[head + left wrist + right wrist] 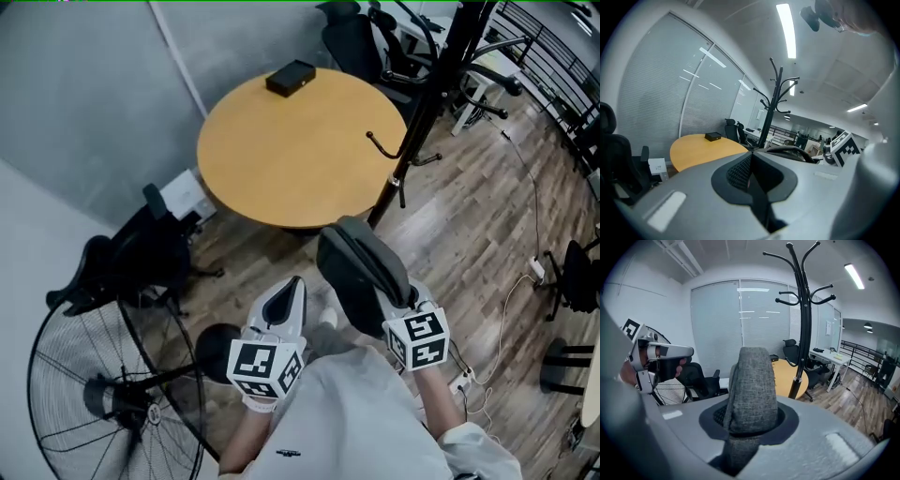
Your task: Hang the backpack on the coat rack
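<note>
A dark grey backpack (361, 274) hangs in front of me above the wooden floor. My right gripper (750, 420) is shut on the backpack's grey woven strap (752, 385), which stands up between its jaws. In the head view its marker cube (417, 339) sits just below the bag. To the left of the bag, my left gripper (294, 283) is shut with nothing between its jaws (751, 168). The black coat rack (427, 103) stands ahead and to the right, at the round table's far side, with its lower hooks (380, 145) over the tabletop. It rises well above both grippers (803, 324) (772, 108).
A round yellow table (291, 178) with a black box (290, 78) on it stands straight ahead. A black office chair (141, 253) and a standing fan (103, 394) are at the left. More chairs (361, 42) stand behind the rack. Cables (511, 309) lie on the floor at the right.
</note>
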Tool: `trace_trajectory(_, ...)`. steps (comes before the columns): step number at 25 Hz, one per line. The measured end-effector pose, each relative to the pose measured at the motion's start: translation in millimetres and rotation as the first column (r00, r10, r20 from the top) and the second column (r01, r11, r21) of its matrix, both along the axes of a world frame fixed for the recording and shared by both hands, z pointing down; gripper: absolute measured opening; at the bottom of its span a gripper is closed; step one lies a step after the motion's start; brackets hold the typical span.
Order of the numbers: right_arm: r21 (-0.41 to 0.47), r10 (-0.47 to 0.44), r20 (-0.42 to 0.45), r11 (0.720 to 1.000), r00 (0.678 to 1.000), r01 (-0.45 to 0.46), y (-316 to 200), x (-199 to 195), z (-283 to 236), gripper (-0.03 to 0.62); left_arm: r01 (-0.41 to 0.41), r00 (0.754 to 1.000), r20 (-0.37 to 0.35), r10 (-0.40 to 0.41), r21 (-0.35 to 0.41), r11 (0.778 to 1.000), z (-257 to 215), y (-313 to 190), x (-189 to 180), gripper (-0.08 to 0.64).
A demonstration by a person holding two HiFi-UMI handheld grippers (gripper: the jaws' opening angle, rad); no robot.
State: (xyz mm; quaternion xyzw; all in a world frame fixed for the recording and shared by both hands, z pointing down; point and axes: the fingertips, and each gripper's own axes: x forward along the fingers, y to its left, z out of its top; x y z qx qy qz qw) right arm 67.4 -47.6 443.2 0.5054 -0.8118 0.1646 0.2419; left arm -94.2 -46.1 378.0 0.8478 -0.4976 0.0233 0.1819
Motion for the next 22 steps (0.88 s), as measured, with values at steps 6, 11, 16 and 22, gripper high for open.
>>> trace_trajectory(6, 0.021, -0.030, 0.026, 0.999, 0.999, 0.030, -46, -3, -14, 0.103, -0.008, 1.000, 0.012, 0.008, 0.033, 0.999, -8, -55, 8, 0.018)
trace_trajectory(11, 0.043, -0.061, 0.044, 0.997, 0.997, 0.059, -69, -10, -33, 0.103, -0.014, 1.000, -0.003, 0.014, 0.050, 0.999, -15, -84, 15, 0.018)
trace_trajectory(16, 0.059, -0.094, 0.051, 0.994, 0.994, 0.091, -87, -21, -51, 0.103, -0.028, 1.000, -0.010, 0.028, 0.066, 0.997, -25, -104, 14, 0.018)
trace_trajectory(22, 0.051, -0.120, 0.047, 0.992, 0.992, 0.117, -103, -37, -65, 0.103, -0.060, 0.998, -0.012, 0.060, 0.059, 0.996, -31, -124, 8, 0.018)
